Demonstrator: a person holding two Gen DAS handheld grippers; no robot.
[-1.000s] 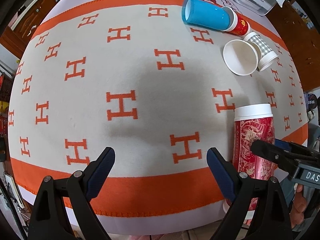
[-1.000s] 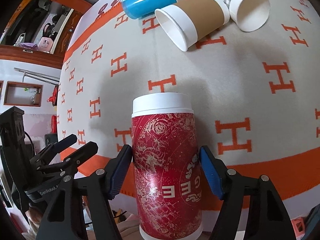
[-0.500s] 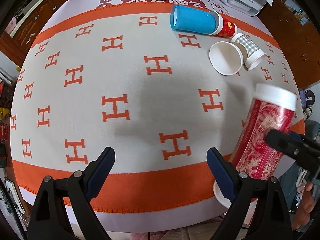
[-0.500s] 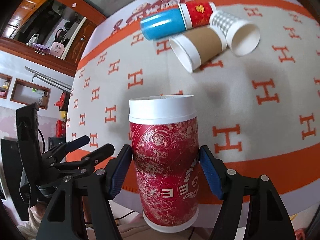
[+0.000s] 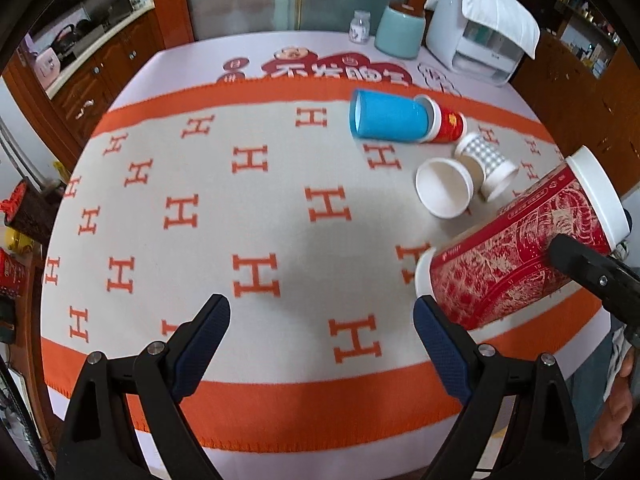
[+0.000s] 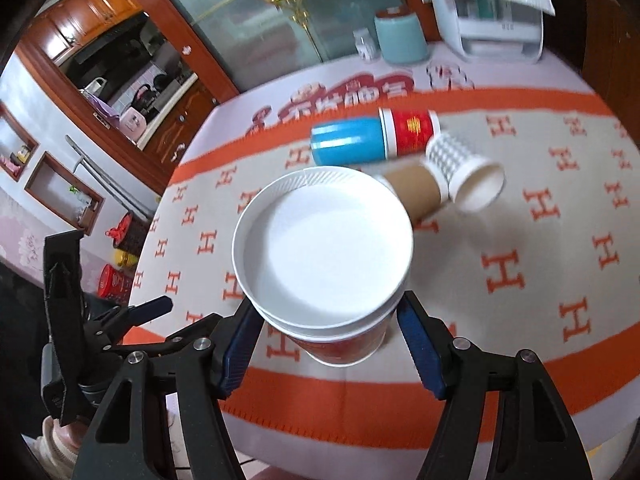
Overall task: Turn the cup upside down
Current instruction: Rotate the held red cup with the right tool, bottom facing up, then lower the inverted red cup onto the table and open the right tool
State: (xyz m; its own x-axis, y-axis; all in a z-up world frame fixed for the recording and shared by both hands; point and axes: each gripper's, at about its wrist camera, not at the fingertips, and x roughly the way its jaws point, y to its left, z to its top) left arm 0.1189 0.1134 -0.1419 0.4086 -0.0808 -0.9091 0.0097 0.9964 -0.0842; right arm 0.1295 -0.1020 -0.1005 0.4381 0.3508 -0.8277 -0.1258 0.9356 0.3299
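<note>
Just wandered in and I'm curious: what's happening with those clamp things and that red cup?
A person holds a clamp-like gripper in each hand. The right gripper grips a tall red patterned cup, tilted steeply in the air above the orange-and-cream H-pattern cloth, partway through being turned over. The left gripper hangs open, holding nothing. Several other paper cups lie on their sides farther back.

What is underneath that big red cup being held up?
The red cup hangs tilted in the right gripper, above the orange-patterned cloth. Nothing else shows below it; the patch directly behind the cup stays hidden.
</note>
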